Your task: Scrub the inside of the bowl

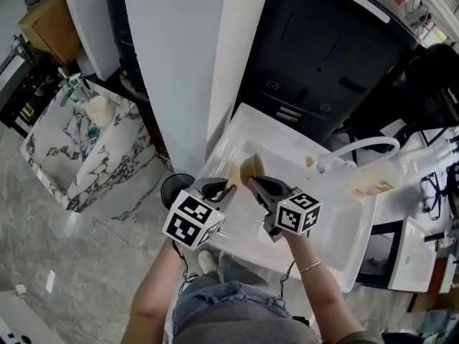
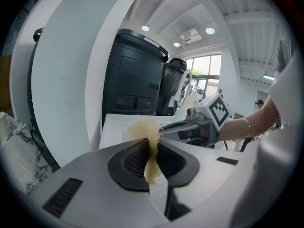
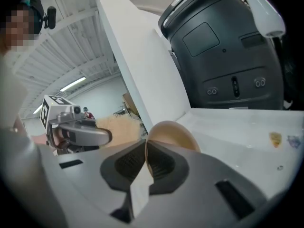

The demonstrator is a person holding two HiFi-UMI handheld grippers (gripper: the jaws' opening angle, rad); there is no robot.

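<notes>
Pinching bowl [image 1: 252,168] rim — right gripper [image 3: 146,158] clamped | left gripper [image 2: 153,151] clamped on scrubber [image 2: 142,129] — beside bowl | over sink [image 1: 344,264], near its edge

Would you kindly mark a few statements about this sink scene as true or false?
1. The left gripper is shut on a tan fibrous scrubbing pad. True.
2. The right gripper is open and empty. False: its fingers are shut on the rim of the tan round bowl.
3. Both grippers are held over the white sink. True.
4. A black faucet arches over the sink. False: the faucet is white.
</notes>
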